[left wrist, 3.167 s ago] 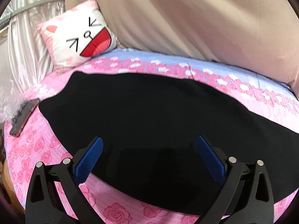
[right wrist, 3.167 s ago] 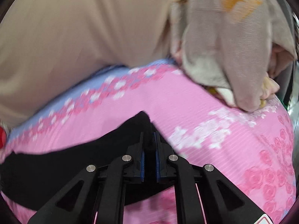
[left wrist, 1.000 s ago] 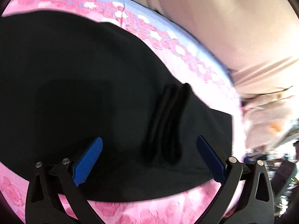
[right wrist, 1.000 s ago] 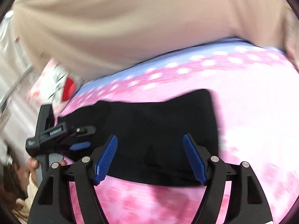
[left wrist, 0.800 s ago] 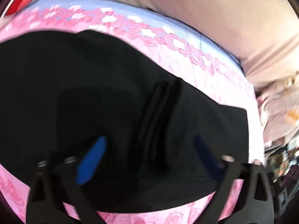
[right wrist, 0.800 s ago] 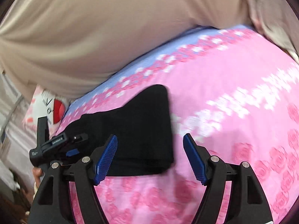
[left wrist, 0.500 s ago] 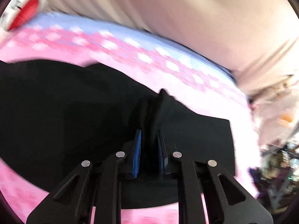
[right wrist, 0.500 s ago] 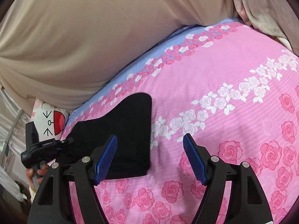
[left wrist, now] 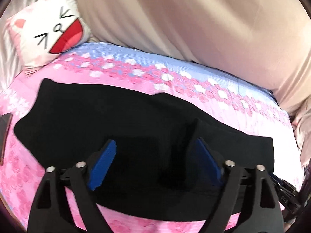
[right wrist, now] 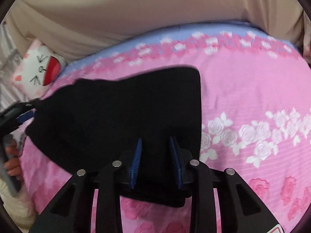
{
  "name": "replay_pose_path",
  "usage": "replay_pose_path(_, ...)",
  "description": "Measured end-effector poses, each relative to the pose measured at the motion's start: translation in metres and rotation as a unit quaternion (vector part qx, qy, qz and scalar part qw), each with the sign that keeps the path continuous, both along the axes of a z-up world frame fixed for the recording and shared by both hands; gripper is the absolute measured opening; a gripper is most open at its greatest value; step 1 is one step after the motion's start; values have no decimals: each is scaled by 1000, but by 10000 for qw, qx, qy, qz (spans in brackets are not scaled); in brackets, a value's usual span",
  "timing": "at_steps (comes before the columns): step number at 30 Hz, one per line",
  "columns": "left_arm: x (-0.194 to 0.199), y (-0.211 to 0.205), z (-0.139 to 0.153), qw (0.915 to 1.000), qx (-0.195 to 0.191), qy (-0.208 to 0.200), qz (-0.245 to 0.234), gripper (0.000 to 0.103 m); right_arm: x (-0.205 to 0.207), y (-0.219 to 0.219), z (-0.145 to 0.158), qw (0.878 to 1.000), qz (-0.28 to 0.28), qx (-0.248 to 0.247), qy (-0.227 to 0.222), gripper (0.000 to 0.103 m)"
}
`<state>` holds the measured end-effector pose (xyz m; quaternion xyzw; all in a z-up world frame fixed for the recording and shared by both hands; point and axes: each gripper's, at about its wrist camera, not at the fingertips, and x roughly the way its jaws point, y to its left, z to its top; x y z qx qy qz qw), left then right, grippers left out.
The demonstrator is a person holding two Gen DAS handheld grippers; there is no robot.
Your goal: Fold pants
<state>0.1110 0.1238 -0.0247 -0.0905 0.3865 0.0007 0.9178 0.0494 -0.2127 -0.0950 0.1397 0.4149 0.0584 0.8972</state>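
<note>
I read the black pants (left wrist: 120, 124) as lying flat on the bed (left wrist: 243, 104), filling the centre of the left wrist view, with one raised ridge of cloth in the lower centre-right of that frame. In the right wrist view the same garment occupies the centre-left, and its straight end edge runs down the middle of the frame.

Left tool (left wrist: 155, 161): jaws spread wide, empty. The blue pads (left wrist: 103, 161) stand over the fabric; the ridge sits just inside the right-hand pad. I cannot tell whether the pads touch the cloth.

Right tool (right wrist: 155, 161): jaws narrowed but not closed. Black fabric lies between the pads near the end edge, at the lower centre of the frame. I cannot tell whether the cloth is pinched yet.

Step in hand, as I judge it: taking hold of the garment at two stations ahead of a lengthwise fold. The fold itself is not yet made.

Next move calls for:
1. Close the right tool fully on the end edge.
2. Centre the left tool on the ridge and close on it.
3. Lift both stations together and level, so the layers do not slide apart.

The cat-face pillow (left wrist: 48, 31) sits at the upper left, well apart from the work.
</note>
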Motion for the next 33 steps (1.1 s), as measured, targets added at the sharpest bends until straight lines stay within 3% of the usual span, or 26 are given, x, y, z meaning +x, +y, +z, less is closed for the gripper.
replay_pose_path(5, -17, 41, -9, 9984, -107, 23, 560, 97, -2, 17, 33, 9990, 186, 132, -391, 29)
replay_pose_path(10, -19, 103, -25, 9907, -339, 252, 1291, 97, 34, 61, 7, 9967, 464, -631, 209, 35)
replay_pose_path(13, -33, 139, -27, 9836, -559, 310, 1689, 97, 38, 97, 25, 9942, 1035, -276, -103, 37)
replay_pose_path(16, -44, 180, -38, 9684, -1152, 386, 2179, 97, 49, 147, 27, 9862, 1558, -502, -238, 50)
replay_pose_path(18, -47, 206, -52, 9531, -1669, 465, 2483, 97, 67, 179, 1, 9799, 1821, -808, 59, 58)
replay_pose_path(20, -47, 221, -65, 9402, -2027, 580, 2675, 98, 63, 191, -2, 9797, 1679, -1073, -208, 61)
replay_pose_path(23, -38, 223, -64, 9396, -1971, 472, 2758, 98, 55, 198, 6, 9791, 1796, -919, -265, 60)
replay_pose_path(26, -19, 219, -65, 9448, -1631, 384, 2817, 97, 41, 183, 12, 9831, 1717, -568, -272, 60)
replay_pose_path(27, -13, 218, -65, 9459, -1552, 370, 2827, 86, 36, 174, 14, 9850, 1620, -525, -296, 61)
replay_pose_path(28, -8, 217, -64, 9470, -1497, 359, 2821, 52, 31, 162, 17, 9875, 1473, -463, -316, 63)
replay_pose_path(30, 4, 213, -61, 9445, -1270, 547, 2980, 24, 20, 145, 20, 9914, 1201, -380, -362, 69)
replay_pose_path(31, 9, 211, -57, 9439, -1173, 591, 3028, 13, 13, 136, 22, 9931, 1055, -346, -381, 70)
replay_pose_path(33, 12, 199, -36, 9497, -1100, 399, 2905, 12, 0, 106, 23, 9965, 661, -278, -421, 70)
